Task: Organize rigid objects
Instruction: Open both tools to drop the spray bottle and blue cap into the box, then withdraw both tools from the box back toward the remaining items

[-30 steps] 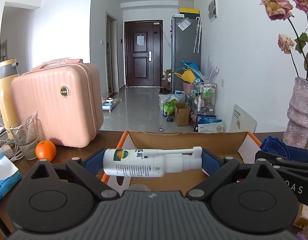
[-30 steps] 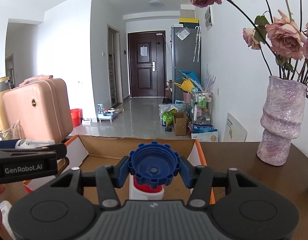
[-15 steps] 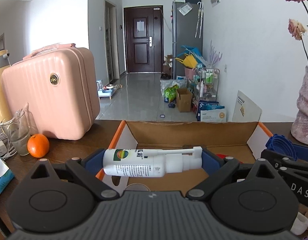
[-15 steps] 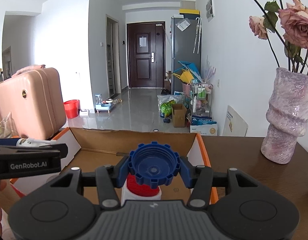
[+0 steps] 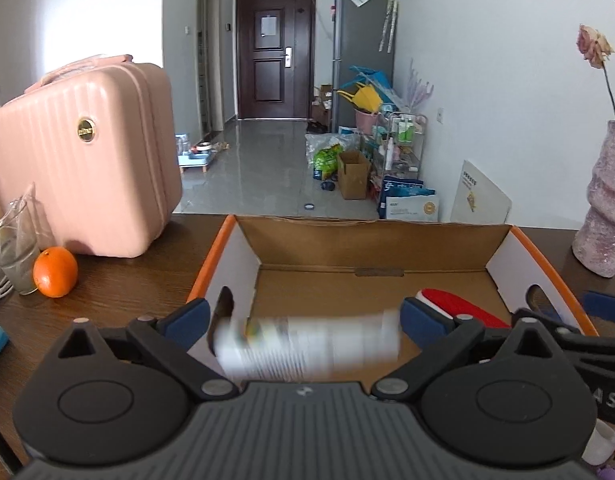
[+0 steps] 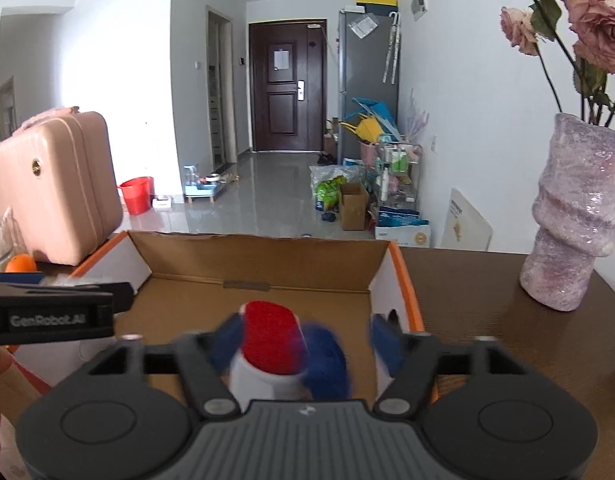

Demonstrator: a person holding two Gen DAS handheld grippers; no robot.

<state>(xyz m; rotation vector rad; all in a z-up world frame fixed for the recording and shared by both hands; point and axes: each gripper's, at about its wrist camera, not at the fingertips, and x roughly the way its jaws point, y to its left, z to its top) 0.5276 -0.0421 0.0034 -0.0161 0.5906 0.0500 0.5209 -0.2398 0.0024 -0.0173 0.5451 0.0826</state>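
Observation:
An open cardboard box (image 5: 367, 222) with an orange rim lies on the dark wooden table under both grippers. My left gripper (image 5: 305, 316) hangs over its left part with jaws opening. A white spray bottle (image 5: 307, 344), lying crosswise and motion-blurred, is loose between the fingers, which no longer press it. My right gripper (image 6: 305, 340) is over the box (image 6: 267, 238) too, jaws opening. A white bottle with a red collar (image 6: 271, 344) and a blurred blue cap (image 6: 327, 356) sits free between its blue pads. That red collar (image 5: 459, 304) also shows in the left wrist view.
A pink suitcase (image 5: 79, 160), an orange (image 5: 54, 267) and a glass (image 5: 15, 248) stand left of the box. A purple vase (image 6: 571, 216) with dried roses stands to the right. Beyond the table's far edge the floor runs to a dark door.
Both pairs of jaws have spread. The spray bottle has slipped from the left grip and blurs downward. The blue-capped bottle has come free of the right pads. Both grippers moved further over the box.

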